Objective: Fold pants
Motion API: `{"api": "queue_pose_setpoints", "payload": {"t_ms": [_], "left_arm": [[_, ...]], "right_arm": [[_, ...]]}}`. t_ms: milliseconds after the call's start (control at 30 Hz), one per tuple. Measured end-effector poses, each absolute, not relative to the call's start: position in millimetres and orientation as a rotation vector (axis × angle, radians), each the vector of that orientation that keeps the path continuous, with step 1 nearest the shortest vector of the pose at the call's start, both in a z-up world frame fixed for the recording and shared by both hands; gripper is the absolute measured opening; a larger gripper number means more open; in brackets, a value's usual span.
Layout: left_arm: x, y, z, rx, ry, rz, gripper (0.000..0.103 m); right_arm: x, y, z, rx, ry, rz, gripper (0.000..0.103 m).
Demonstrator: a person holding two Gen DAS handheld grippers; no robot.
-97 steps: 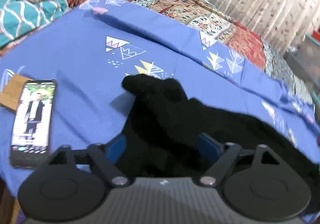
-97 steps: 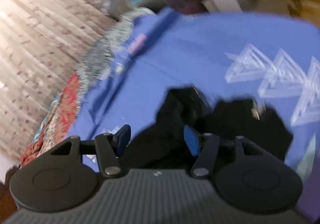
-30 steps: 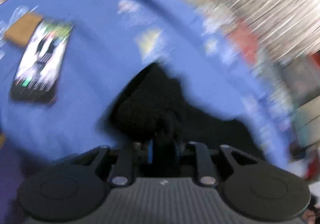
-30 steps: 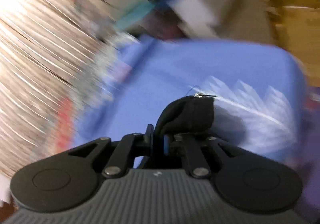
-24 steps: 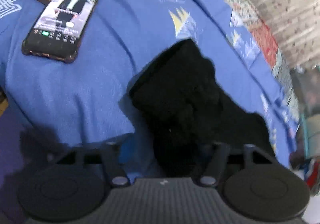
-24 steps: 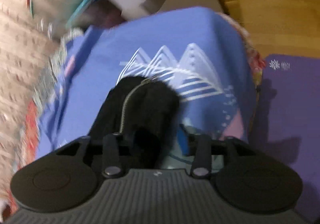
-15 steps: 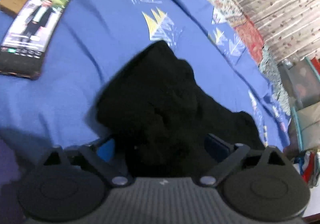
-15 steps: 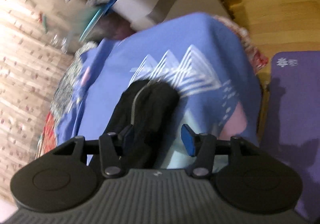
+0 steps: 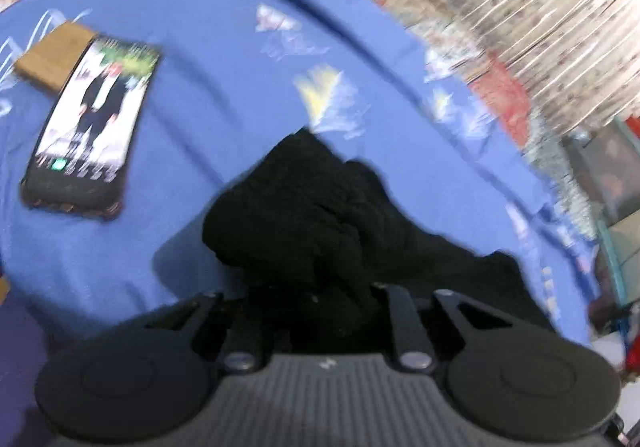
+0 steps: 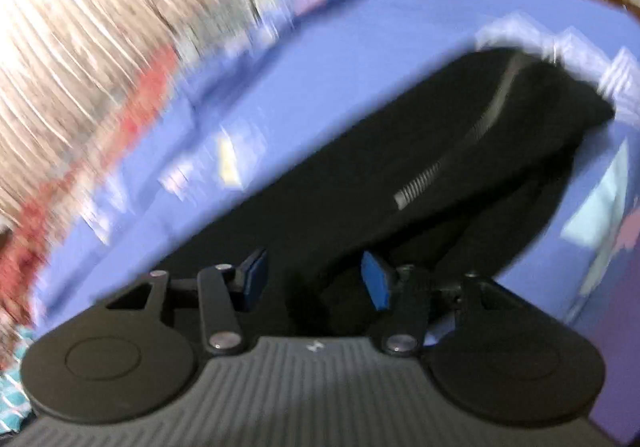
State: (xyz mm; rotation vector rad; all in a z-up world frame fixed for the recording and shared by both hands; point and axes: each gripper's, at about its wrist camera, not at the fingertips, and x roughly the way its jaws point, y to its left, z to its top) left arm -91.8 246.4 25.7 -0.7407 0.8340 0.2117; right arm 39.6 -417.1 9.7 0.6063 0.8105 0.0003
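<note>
The black pants (image 9: 320,215) lie bunched on a blue patterned bedsheet (image 9: 200,27). In the left wrist view my left gripper (image 9: 320,295) is shut on a fold of the black cloth at the near end of the heap. In the right wrist view, which is blurred, the pants (image 10: 440,107) stretch away with a zipper (image 10: 452,159) showing. My right gripper (image 10: 314,279) hovers over the cloth, its jaws closing. The blue pads (image 10: 374,279) still stand apart, with black cloth under the gap and neither pad pressing on it.
A phone (image 9: 92,127) with a lit screen lies on the sheet at left, beside a brown flat piece (image 9: 52,55). A curtain (image 9: 520,7) and a red patterned quilt run along the bed's far side. A purple mat (image 10: 616,327) lies past the bed's edge.
The left jaws stood wide half a second ago and have now shut on the bunched cloth. The right gripper let go of its fold, swung across and rolled, and now looks along the pants.
</note>
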Motion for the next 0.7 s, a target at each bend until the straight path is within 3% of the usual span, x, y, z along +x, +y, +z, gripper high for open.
{"api": "queue_pose_setpoints", "payload": {"t_ms": [100, 267, 367, 500, 700], "left_arm": [[-88, 235, 6, -0.693, 0.892, 0.242, 0.022], [-88, 212, 15, -0.515, 0.887, 0.29, 0.047], [-94, 211, 21, -0.495, 0.881, 0.309, 0.056], [-121, 216, 35, -0.508, 0.847, 0.286, 0.057], [-160, 229, 80, -0.54, 0.629, 0.321, 0.053]], "right_arm": [[36, -410, 6, 0.543, 0.77, -0.004, 0.053], [28, -413, 12, 0.472, 0.797, 0.018, 0.053], [16, -412, 15, 0.382, 0.843, 0.016, 0.052], [-3, -415, 32, 0.354, 0.782, -0.049, 0.053], [12, -389, 60, 0.347, 0.679, 0.04, 0.054]]}}
